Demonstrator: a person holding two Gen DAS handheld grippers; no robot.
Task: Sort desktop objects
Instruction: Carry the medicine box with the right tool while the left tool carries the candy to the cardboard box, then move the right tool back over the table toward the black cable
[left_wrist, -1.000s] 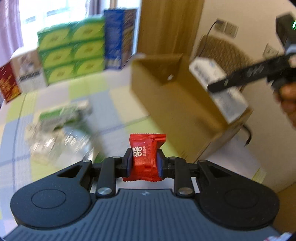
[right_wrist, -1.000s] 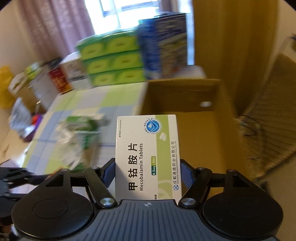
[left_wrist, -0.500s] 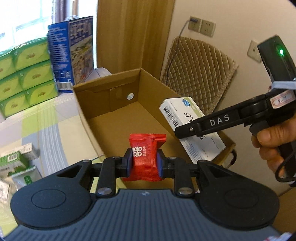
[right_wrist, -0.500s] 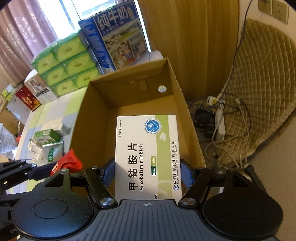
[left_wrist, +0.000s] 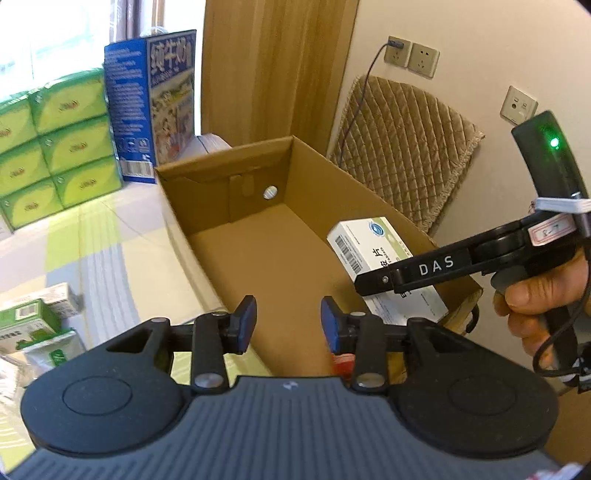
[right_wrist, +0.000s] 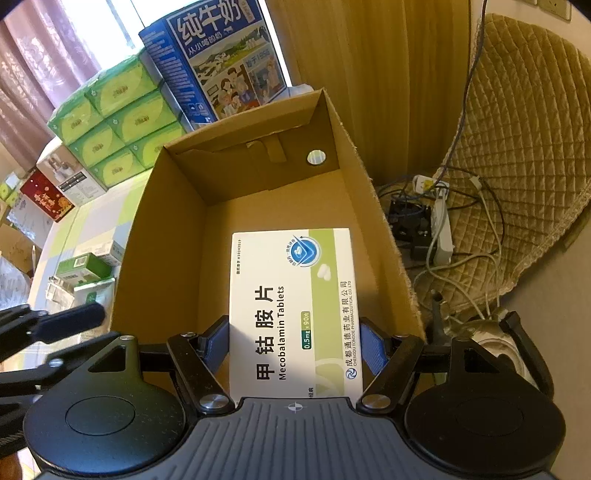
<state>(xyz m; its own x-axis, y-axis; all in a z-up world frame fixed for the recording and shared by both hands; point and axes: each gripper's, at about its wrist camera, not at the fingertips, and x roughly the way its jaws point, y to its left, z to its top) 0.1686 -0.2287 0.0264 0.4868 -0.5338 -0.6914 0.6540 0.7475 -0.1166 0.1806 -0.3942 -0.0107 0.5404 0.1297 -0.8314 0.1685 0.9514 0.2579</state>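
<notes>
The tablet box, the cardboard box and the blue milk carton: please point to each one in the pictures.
tablet box (right_wrist: 291, 310), right wrist view, on its printed white front face.
cardboard box (right_wrist: 162, 236), right wrist view, on its inner left wall.
blue milk carton (left_wrist: 168, 103), left wrist view, on its illustrated front.

We are seeing only a red sliver of a packet (left_wrist: 342, 363) at about five o'clock from the left gripper (left_wrist: 288, 325), the rest hiding behind its right finger. The tablet box (right_wrist: 293, 306) is running under the right gripper (right_wrist: 293, 343) body at six o'clock, its lower print covered. The hand (left_wrist: 543, 295) is being cut off at three o'clock. The small cartons (right_wrist: 86, 271) at nine o'clock are showing print too small to read.
</notes>
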